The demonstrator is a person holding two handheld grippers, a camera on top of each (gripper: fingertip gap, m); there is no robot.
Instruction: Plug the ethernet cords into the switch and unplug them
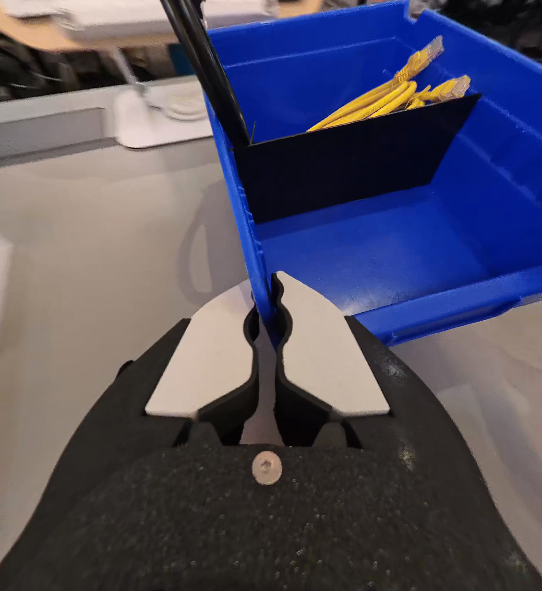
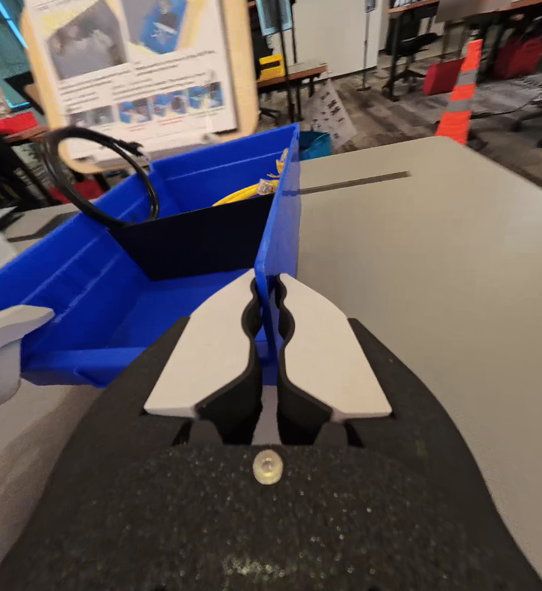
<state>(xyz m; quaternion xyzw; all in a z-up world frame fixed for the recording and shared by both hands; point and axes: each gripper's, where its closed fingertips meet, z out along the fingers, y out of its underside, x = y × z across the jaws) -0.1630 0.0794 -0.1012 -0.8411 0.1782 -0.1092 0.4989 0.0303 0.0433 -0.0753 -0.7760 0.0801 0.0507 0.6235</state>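
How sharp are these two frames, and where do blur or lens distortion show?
Left wrist view: the blue bin and yellow cords read fairly sharp; the background top left is streaked with motion blur. Right wrist view: the poster is smeared, the fingers crisp; wide-angle bending curves the table edge.

The bin (image 1: 391, 256) is bright blue throughout, its walls and floor the same shade, with a pale scuffed patch on the near floor. The divider (image 1: 343, 169) across it is flat black. Behind the divider the ethernet cords (image 1: 388, 99) are yellow, with clear, pale plugs at their ends. The cable (image 2: 103, 179) looping over the bin's far left corner is black. The worktop (image 2: 423, 287) is plain light grey with a dark slot at its far side. Each claw (image 1: 265, 307) (image 2: 267, 307) has pale grey fingers, black pads and a speckled black body. A traffic cone (image 2: 461, 92) far right is orange with grey bands.
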